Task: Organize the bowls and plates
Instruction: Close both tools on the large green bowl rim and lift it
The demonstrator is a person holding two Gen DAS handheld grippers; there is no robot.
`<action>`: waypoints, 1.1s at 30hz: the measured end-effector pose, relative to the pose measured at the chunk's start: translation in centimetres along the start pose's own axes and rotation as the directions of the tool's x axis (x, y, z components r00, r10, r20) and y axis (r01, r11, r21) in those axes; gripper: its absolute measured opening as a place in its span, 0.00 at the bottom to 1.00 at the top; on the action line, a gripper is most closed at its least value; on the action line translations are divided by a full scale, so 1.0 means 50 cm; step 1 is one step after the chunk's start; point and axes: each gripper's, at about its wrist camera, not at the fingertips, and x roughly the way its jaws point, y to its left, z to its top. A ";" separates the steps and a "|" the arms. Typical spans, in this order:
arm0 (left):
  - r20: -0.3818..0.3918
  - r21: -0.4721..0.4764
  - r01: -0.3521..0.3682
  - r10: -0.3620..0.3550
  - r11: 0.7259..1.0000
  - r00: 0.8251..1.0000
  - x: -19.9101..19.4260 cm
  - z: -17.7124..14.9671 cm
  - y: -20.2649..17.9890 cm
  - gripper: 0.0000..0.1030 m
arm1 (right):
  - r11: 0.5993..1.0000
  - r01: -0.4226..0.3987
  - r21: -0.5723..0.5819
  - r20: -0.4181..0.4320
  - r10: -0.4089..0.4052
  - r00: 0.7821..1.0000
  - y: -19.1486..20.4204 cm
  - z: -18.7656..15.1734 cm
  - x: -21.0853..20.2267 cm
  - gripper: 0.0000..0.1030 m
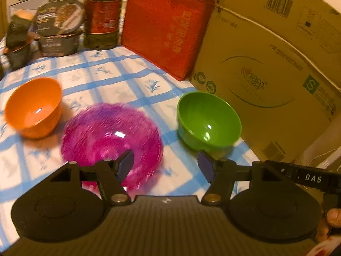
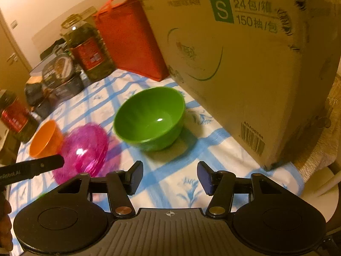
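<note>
Both my grippers, left gripper (image 1: 165,166) and right gripper (image 2: 169,177), are spread with nothing in them. The green bowl (image 2: 150,117) sits by the cardboard box (image 2: 245,64), the pink plate (image 1: 111,140) and orange bowl (image 1: 34,111) further left. Worry: clipping a rim could skid a bowl across the tabletop (image 1: 119,79).

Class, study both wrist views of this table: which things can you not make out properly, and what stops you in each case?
- Magenta plate: motion blur in both views; its near edge sits behind the left gripper.
- Orange bowl: in the right wrist view, partly hidden by the plate.
- Cardboard box: top cut off by the frame edge.
- Dark food packages: labels blurred, unreadable.
- Oil bottle: cap cut off in the left wrist view.
</note>
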 end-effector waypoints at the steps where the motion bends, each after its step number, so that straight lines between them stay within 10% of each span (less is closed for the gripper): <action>1: -0.006 0.011 0.004 -0.004 1.000 1.000 0.013 0.011 -0.003 0.60 | 1.000 0.000 0.007 -0.004 0.000 1.000 -0.004 0.007 0.009 0.55; 24: -0.162 0.092 0.044 -0.028 0.995 0.986 0.332 0.140 -0.019 0.32 | 0.991 0.016 0.137 -0.022 -0.013 1.000 -0.055 0.105 0.226 0.54; 33: -0.220 0.101 0.039 -0.016 0.994 0.975 0.363 0.142 -0.028 0.15 | 0.988 0.001 0.158 -0.054 0.007 0.998 -0.059 0.103 0.255 0.30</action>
